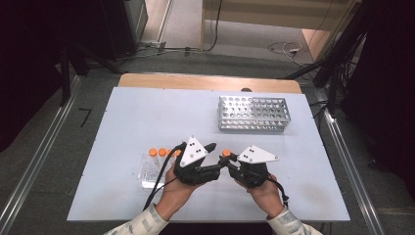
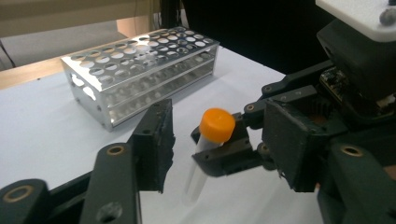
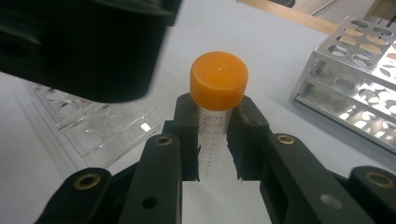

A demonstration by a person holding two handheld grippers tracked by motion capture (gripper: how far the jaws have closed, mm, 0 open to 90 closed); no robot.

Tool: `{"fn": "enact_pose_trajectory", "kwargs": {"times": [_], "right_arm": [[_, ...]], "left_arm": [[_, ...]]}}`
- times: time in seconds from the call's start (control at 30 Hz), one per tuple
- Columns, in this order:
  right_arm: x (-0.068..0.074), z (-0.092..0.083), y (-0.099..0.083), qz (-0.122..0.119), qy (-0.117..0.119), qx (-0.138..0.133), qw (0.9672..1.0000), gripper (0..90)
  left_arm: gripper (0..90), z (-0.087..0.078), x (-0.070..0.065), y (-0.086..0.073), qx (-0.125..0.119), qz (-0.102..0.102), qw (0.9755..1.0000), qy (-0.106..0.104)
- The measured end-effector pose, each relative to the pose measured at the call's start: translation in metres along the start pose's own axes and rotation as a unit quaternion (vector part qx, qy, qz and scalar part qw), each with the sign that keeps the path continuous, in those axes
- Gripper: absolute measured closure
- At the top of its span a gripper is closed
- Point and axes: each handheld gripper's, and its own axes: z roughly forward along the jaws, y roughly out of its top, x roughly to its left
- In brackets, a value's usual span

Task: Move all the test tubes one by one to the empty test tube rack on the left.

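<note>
White table point(image 1: 122, 127) on a wooden base, grey floor and dark surroundings behind. Metal rack point(image 1: 254, 113) at the far right of the table, holes empty as far as visible. Clear rack point(image 1: 148, 171) at the near left, with spare tubes point(image 1: 161, 152) standing at its far edge.

Right gripper point(image 3: 215, 122): pinched on the tube point(image 3: 211, 140), pads pressed against both sides of the barrel just below the orange cap point(image 3: 218, 80). Tube held near the middle of the table's near half, between the two hands, clear rack to its left, metal rack well beyond it. Long axis close to upright, cap on top, a slight lean in the left gripper view. Contact between the tube's lower end and the table: cannot tell.

Left gripper point(image 2: 219, 140): spread, not gripping. Cap positioned between its two jaws, with a gap on either side and no pad touching. Approach from the side, roughly level, across the tube's axis and from the side opposite the right gripper.

Deciding relation: cap already inside the left jaws' opening, at pad height, right jaws directly beneath. Judged next step: closing on the cap, for unscrewing or a handover. Keep the left pads on the cap alone, above the right fingertips, to avoid a jaw clash.
</note>
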Motion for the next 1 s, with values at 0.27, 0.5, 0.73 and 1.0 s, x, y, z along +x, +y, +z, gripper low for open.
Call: {"fn": "enact_pose_trajectory", "kwargs": {"times": [0.27,0.5,0.73,1.0], "right_arm": [[0.002,-0.001,0.000,0.001,0.005,-0.001,1.0000,72.5],[0.004,-0.001,0.001,-0.003,0.007,-0.003,1.0000,72.5],[0.004,-0.001,0.001,-0.005,0.007,-0.002,1.0000,72.4],[0.004,0.000,0.000,-0.002,0.009,-0.001,1.0000,72.3]], "left_arm": [[56.0,0.013,0.000,-0.002,0.008,0.003,1.0000,0.002],[61.2,0.016,0.002,-0.004,0.014,0.003,0.9999,0.003],[66.2,0.018,0.002,-0.006,0.017,-0.001,0.9998,-0.005],[69.5,0.019,0.003,-0.006,0.018,-0.004,0.9998,-0.007]]}}
